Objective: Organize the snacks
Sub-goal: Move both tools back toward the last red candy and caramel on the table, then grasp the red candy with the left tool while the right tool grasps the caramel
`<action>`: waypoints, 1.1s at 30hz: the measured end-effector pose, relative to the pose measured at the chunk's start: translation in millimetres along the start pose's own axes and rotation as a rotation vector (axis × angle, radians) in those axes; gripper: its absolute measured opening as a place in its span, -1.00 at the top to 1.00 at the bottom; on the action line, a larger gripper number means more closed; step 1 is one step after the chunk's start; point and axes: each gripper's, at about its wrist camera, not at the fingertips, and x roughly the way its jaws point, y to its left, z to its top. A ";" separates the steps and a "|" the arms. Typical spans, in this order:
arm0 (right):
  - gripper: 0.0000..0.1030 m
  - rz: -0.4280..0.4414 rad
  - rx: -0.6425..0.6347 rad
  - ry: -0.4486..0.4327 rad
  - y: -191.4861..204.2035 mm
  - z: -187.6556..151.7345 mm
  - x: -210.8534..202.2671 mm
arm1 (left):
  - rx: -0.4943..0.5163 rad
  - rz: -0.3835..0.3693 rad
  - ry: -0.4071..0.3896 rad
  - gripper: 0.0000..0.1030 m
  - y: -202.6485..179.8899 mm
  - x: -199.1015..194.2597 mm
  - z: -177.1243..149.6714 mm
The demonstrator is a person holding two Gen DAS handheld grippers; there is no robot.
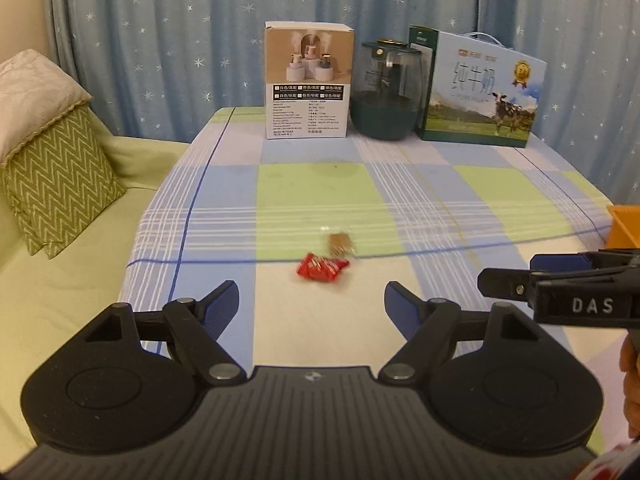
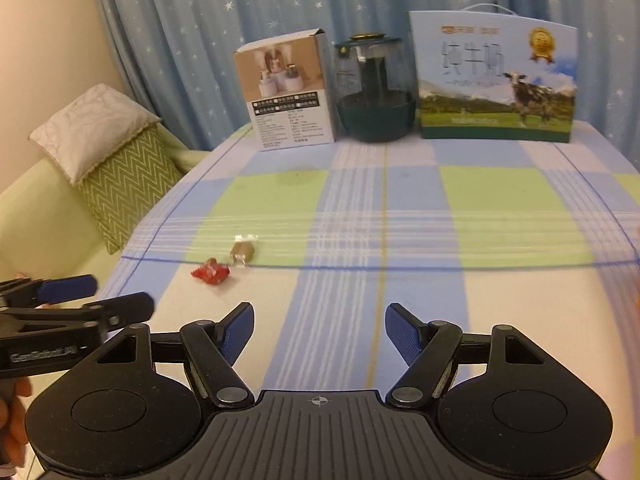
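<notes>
My left gripper [image 1: 312, 300] is released, nothing between its fingers; the red snack [image 1: 321, 267] and the brown snack [image 1: 340, 243] lie just ahead on the checked tablecloth [image 1: 460, 200]. My right gripper [image 2: 319, 320] is released too, both snacks ahead to its left.

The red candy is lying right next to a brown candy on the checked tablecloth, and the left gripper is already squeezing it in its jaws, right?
Not quite. The red candy does lie next to the brown candy on the checked tablecloth, but the left gripper isn't squeezing it. The left wrist view shows its jaws open and empty, with the candy on the cloth ahead of them.
</notes>
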 end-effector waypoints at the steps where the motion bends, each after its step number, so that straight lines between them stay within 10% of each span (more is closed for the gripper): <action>1: -0.40 -0.004 -0.017 -0.001 1.9 2.3 5.6 | -0.001 -0.008 0.001 -0.48 2.6 7.3 0.9; 8: -0.12 -0.014 -0.040 0.005 -0.1 11.3 41.4 | 0.096 -0.020 0.028 -0.32 0.1 44.5 3.1; 33: -0.11 -0.029 -0.018 0.007 -7.2 13.1 61.0 | 0.079 -0.112 0.052 0.61 5.2 86.5 8.5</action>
